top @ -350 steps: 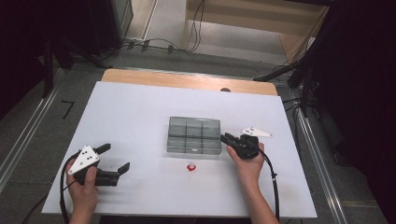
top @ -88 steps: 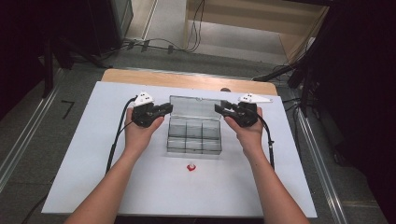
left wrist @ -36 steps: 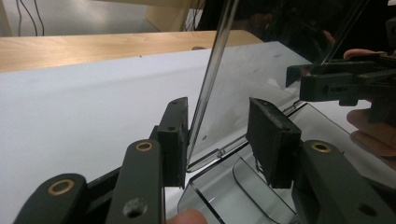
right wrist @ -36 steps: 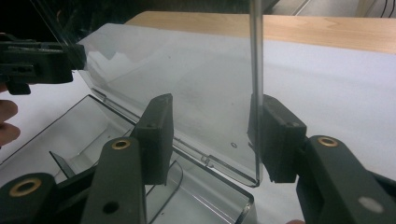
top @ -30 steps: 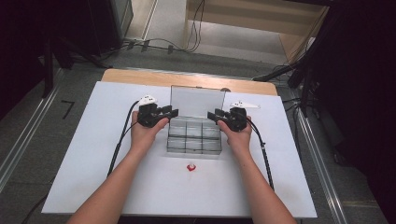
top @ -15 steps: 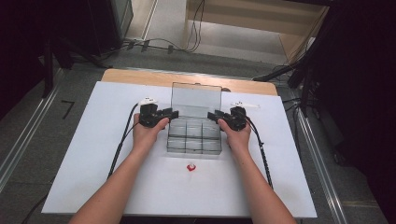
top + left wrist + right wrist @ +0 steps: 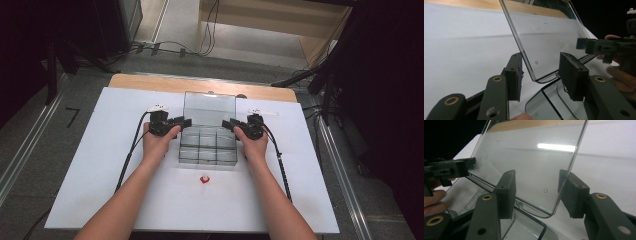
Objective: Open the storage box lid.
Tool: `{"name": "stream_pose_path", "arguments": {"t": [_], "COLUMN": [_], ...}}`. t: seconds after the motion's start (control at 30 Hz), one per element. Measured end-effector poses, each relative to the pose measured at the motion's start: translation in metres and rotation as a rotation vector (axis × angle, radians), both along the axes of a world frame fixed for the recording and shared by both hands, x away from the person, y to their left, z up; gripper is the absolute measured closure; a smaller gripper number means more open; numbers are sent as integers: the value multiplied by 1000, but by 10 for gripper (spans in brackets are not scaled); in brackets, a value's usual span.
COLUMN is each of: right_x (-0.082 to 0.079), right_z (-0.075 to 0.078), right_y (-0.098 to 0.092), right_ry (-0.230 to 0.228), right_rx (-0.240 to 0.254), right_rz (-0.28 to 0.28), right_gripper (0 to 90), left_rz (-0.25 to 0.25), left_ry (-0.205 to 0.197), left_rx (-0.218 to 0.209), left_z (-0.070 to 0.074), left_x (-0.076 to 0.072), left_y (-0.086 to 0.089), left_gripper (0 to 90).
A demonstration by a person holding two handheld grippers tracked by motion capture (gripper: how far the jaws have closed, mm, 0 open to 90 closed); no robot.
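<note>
A clear compartment box [image 7: 207,150] sits mid-table with its lid [image 7: 210,107] swung up, standing nearly upright at the back. My left gripper [image 7: 182,121] is at the lid's left edge and my right gripper [image 7: 227,122] at its right edge. In the left gripper view the lid [image 7: 549,37] has its edge between my left gripper's [image 7: 542,72] jaws, with a gap to the right pad. In the right gripper view the lid [image 7: 529,162] edge sits likewise between my right gripper's [image 7: 536,192] jaws, unpressed. Both pairs of jaws have just been opening.
A small red piece [image 7: 204,179] lies on the white tabletop [image 7: 100,165] just in front of the box. A wooden strip [image 7: 150,82] runs along the table's far edge. Cables trail from both grippers toward the near side. Floor and dark stands surround the table.
The box was closed at first with the hands low at its sides. Both grippers then came to its back corners and the lid swung up. Over the last second the lid rose slightly.
</note>
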State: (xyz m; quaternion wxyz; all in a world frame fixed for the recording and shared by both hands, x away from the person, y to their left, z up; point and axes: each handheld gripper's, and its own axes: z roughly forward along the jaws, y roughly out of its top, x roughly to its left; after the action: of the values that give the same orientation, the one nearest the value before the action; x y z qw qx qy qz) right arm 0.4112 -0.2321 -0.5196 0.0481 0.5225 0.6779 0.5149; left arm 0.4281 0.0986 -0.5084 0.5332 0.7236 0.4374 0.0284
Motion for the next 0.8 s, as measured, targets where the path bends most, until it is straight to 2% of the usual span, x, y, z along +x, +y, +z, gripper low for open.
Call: {"name": "stream_pose_path", "arguments": {"t": [0.2,0.4,0.8], "right_x": [1,2,4], "right_z": [-2,-5,-8], "right_y": [-1,-2,-8], "right_ry": [20,43,100], "right_rx": [18,42,84], "right_rz": [-12,-18,-36], "right_gripper": [437,427,390], "left_rz": [24,23,22], "left_ry": [12,31,39], "left_rx": [8,-12,-12], "left_z": [-1,-2,-2], "left_x": [1,3,3], "left_y": [1,3,4], "left_gripper": [532,531,531]}}
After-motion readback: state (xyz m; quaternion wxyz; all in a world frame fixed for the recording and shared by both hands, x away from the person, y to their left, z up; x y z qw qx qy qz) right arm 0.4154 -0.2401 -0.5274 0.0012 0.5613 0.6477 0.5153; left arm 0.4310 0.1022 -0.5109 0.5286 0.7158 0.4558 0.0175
